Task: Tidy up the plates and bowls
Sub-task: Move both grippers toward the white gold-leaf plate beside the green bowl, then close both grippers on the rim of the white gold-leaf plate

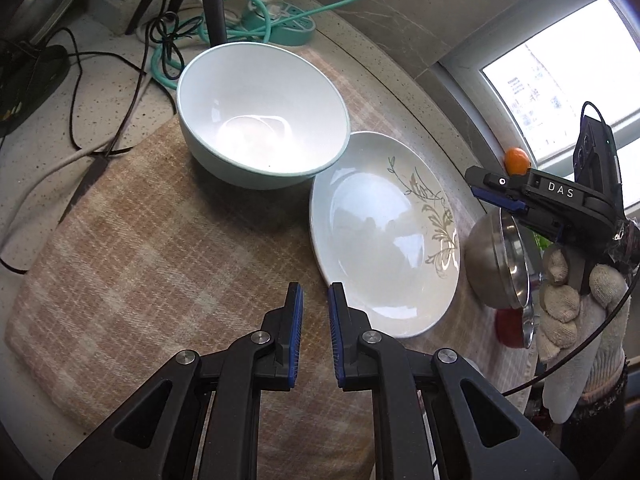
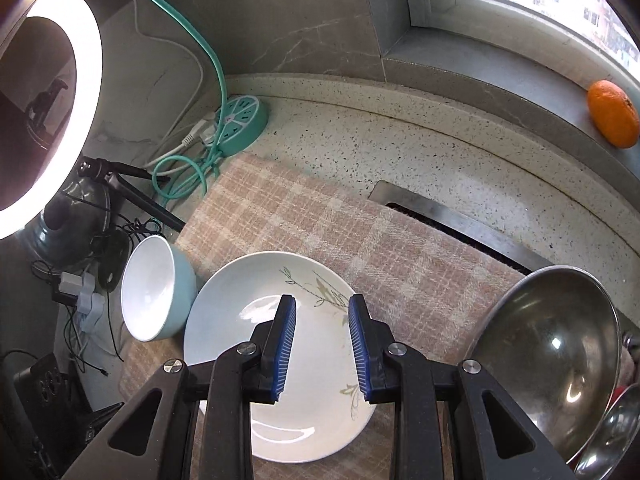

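The left gripper (image 1: pixel 315 294) hangs over the plaid mat (image 1: pixel 152 248) with its blue-padded fingers a narrow gap apart and nothing between them, its tips just beside the near rim of the white plate (image 1: pixel 384 236). The right gripper (image 2: pixel 322 307) hovers above that same plate (image 2: pixel 280 360), its fingers spread wider and also empty.

The plate, printed with a pale leaf pattern, lies flat on the mat. On its far-left side stands the teal bowl (image 1: pixel 262 118), white inside and empty, its rim touching or slightly overlapping the plate's edge. To the plate's right, at the edge of the mat, steel bowls (image 2: pixel 556 360) sit tilted, one nested against another.

Beyond the bowl from the plate, a round teal power strip (image 2: pixel 240 124) rests on the speckled counter (image 2: pixel 400 136) with its cable looped beside it. Far right of the plate, an orange (image 2: pixel 613 114) lies on the window ledge.
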